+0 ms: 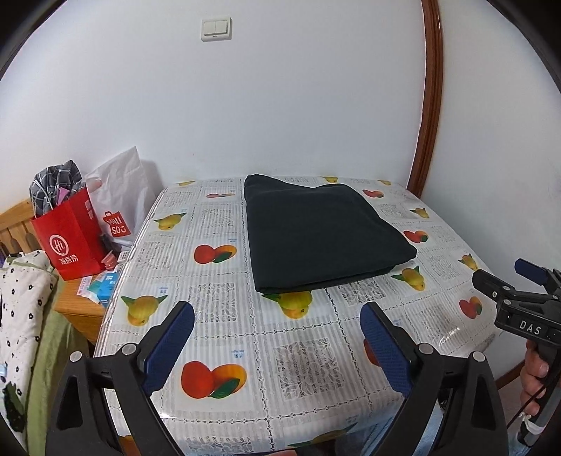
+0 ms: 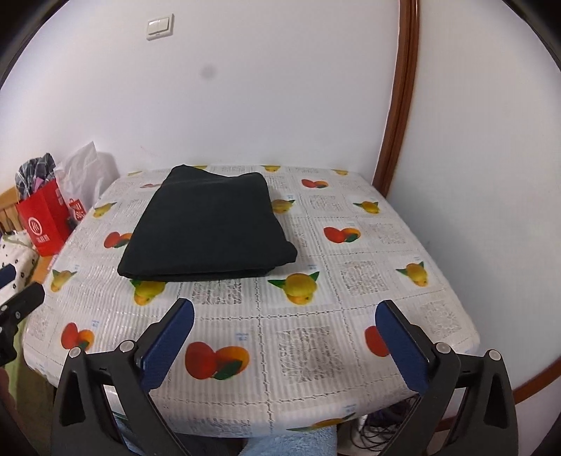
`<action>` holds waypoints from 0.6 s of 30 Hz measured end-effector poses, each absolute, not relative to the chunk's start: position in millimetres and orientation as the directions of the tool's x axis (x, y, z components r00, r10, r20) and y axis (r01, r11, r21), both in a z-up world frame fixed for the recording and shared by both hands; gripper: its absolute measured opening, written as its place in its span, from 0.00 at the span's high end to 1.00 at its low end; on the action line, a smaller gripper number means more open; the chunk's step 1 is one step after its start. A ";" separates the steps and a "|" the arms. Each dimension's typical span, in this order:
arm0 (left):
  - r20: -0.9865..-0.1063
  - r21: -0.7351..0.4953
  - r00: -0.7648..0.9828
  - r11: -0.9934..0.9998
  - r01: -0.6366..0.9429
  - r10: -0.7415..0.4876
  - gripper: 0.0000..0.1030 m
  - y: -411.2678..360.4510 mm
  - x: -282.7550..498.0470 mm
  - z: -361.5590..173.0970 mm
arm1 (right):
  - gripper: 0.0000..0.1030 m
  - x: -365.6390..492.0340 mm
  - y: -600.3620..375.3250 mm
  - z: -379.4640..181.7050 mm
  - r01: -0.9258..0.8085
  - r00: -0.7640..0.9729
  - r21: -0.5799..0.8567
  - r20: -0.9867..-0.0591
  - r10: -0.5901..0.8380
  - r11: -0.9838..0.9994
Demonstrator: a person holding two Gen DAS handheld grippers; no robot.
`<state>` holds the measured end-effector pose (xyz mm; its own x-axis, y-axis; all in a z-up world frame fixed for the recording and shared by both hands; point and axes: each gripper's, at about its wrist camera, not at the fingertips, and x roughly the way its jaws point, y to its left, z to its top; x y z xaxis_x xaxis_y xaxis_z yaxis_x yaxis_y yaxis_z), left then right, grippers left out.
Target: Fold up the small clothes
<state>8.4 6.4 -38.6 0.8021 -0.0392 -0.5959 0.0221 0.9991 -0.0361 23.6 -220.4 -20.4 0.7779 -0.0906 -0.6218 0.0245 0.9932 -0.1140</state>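
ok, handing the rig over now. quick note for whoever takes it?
Left gripper: open, nothing between the pads, held over the near edge of the table.
Right gripper: open, empty, alongside it.
Dark garment: folded into a flat rectangle, lying on the far half of the fruit-print tablecloth, untouched by either gripper.
Done: this piece looks folded.
Left: no other clothes on the table.

- A fruit-print tablecloth (image 1: 245, 336) is covering the table.
- A red paper bag (image 1: 70, 242) is standing beside a white plastic bag (image 1: 122, 182).
- A light switch (image 1: 216, 28) is hanging on the wall.
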 end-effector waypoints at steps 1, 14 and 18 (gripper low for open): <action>-0.595 -0.037 0.803 0.999 0.019 -0.037 0.07 6.4 7.9 -38.5 | 0.01 22.1 -220.9 -19.9 0.020 0.778 -0.109 -0.622 -0.085 0.994; -0.595 -0.033 0.803 0.999 0.016 -0.033 0.07 1.8 3.8 -37.6 | 0.01 12.0 -226.2 -16.8 0.024 0.789 -0.106 -0.609 -0.084 0.994; -0.595 -0.031 0.803 0.999 0.018 -0.032 0.07 1.0 1.1 -38.2 | 0.01 9.8 -228.7 -15.3 0.026 0.791 -0.105 -0.605 -0.085 0.994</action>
